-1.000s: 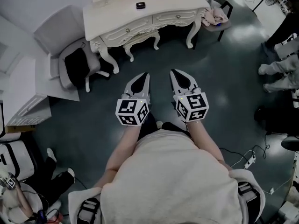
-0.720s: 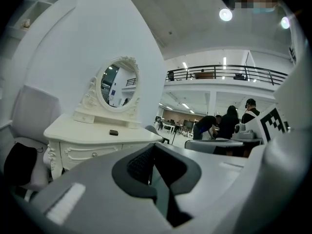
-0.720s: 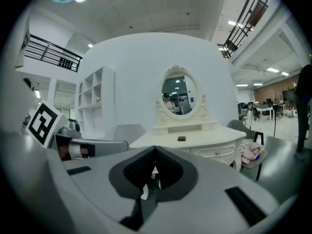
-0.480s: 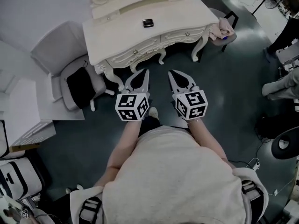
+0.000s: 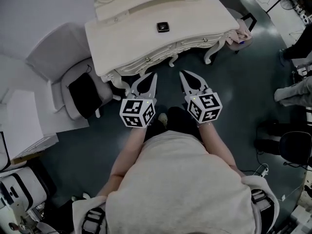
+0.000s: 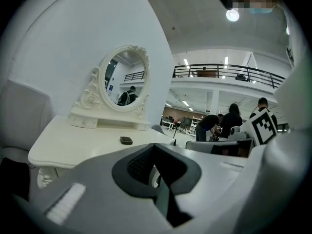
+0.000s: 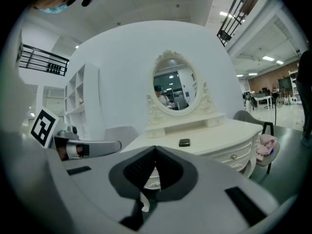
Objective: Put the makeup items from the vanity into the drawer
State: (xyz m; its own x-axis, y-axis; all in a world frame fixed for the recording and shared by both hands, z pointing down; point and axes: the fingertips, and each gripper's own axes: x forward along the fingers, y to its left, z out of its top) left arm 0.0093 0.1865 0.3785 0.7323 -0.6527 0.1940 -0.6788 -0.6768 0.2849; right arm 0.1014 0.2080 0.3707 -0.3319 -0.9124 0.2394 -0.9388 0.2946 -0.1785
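Status, head view: vanity (image 5: 126, 33) stands straight ahead of the person, cream-white with carved legs. One makeup item, a small dark square compact (image 5: 163, 27), lies flat on the tabletop near its middle, well apart from both grippers. Drawer fronts (image 7: 237, 152) with small round knobs sit flush in the vanity apron; none stands open.

Left gripper (image 5: 152, 78): jaws closed tip to tip, nothing between the pads, as its own view confirms. Tips point at the vanity's front edge and hang over the floor just short of it.

Right gripper (image 5: 185, 77): jaws likewise together and empty. It is held parallel to the left one, with a narrow gap between the two, and also points at the front edge.

Oval mirror (image 7: 174, 89) in an ornate frame stands upright at the back of the tabletop, behind the compact.

Surroundings: grey chair (image 5: 58, 57) with a black cushion (image 5: 84, 94) stands at the vanity's left end; pink cloth (image 5: 242, 33) is draped over a seat at its right end. Floor is dark and glossy.
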